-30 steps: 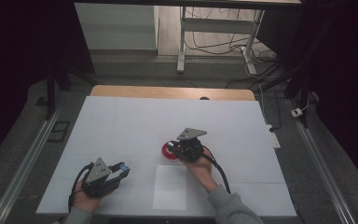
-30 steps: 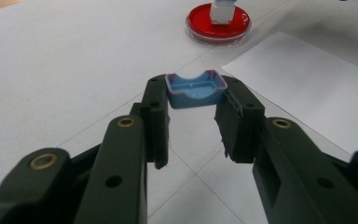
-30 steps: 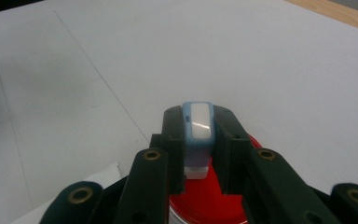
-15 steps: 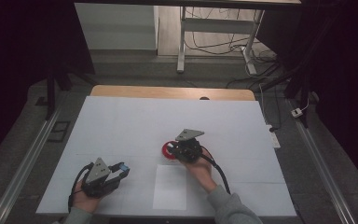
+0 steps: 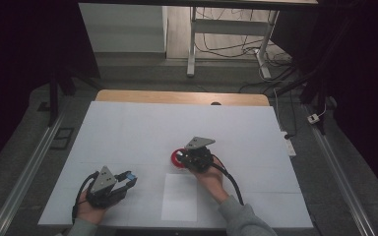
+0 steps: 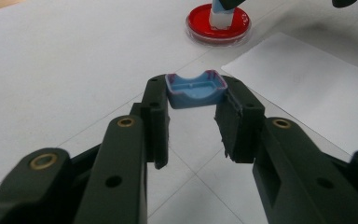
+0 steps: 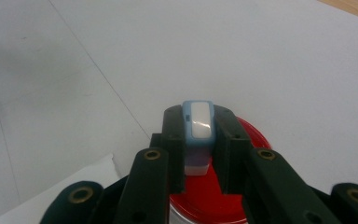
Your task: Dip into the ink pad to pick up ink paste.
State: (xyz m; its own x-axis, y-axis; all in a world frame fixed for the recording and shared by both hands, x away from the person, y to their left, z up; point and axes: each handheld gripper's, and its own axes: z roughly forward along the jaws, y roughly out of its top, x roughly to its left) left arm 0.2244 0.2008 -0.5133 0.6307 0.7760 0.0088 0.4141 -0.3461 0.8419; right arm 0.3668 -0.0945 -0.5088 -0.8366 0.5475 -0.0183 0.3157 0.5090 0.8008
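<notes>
The right gripper [image 7: 199, 154] clamps a small blue-and-white block [image 7: 198, 135] upright over a red dish [image 7: 223, 200]; its jaws cover the block's sides and much of the dish, so whether the block touches the dish is unclear. The left gripper [image 6: 193, 100] clenches a blue cap [image 6: 196, 88] just above the white table [image 5: 128, 132]; the cap's underside is hidden. A paper sheet [image 5: 179, 196] lies between the hands.

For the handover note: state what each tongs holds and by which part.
Left tongs clamp a blue cap by its two ends. Right tongs clamp a blue-and-white stamp by its flat sides, over the red dish.
</notes>
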